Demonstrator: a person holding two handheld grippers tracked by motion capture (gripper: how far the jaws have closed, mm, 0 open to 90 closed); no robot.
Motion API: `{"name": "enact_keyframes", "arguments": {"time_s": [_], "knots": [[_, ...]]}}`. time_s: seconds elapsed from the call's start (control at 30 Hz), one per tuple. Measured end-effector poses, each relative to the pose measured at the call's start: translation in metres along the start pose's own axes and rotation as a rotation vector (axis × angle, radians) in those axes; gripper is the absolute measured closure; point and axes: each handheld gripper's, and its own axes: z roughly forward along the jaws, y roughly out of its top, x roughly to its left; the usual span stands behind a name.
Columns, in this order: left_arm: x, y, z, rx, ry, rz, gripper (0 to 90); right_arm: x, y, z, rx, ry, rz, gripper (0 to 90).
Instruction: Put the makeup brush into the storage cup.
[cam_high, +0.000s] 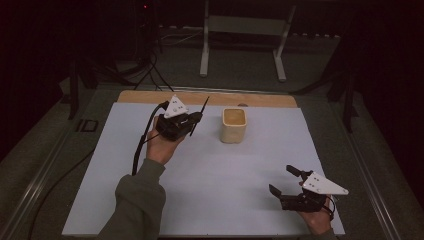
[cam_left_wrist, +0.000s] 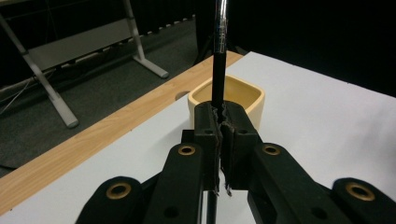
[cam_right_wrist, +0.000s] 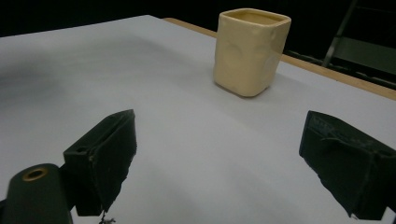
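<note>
The left tongs (cam_left_wrist: 219, 135) are clamped on a thin black pen (cam_left_wrist: 218, 70), held upright just beside the cream square cup (cam_left_wrist: 243, 100) standing on the white worktop (cam_high: 250, 170). The right tongs (cam_high: 289, 181) gape wide, holding nothing, well apart from the cup.

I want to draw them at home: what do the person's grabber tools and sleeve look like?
Each gripper, left and right, is black with two chunky jaws, brass-ringed holes and a white three-cornered plate on top. A black cable trails from the left one. The left arm wears a grey-green sleeve.
</note>
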Motion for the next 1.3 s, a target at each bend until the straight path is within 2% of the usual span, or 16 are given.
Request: {"name": "enact_keyframes", "arguments": {"time_s": [0.6, 0.9, 1.3], "knots": [[0.002, 0.004, 0.015, -0.038, -0.022, -0.014, 86.9, 0.0, 0.0, -0.001, -0.007, 0.004, 0.006, 11.0], [0.005, 0.003, 0.024, -0.041, -0.022, -0.029, 87.0, 0.0, 0.0, -0.001, -0.009, 0.004, 0.009, 11.0], [0.007, 0.007, 0.032, -0.054, -0.018, -0.023, 86.9, 0.0, 0.0, -0.002, -0.014, 0.007, 0.013, 10.9]]}}
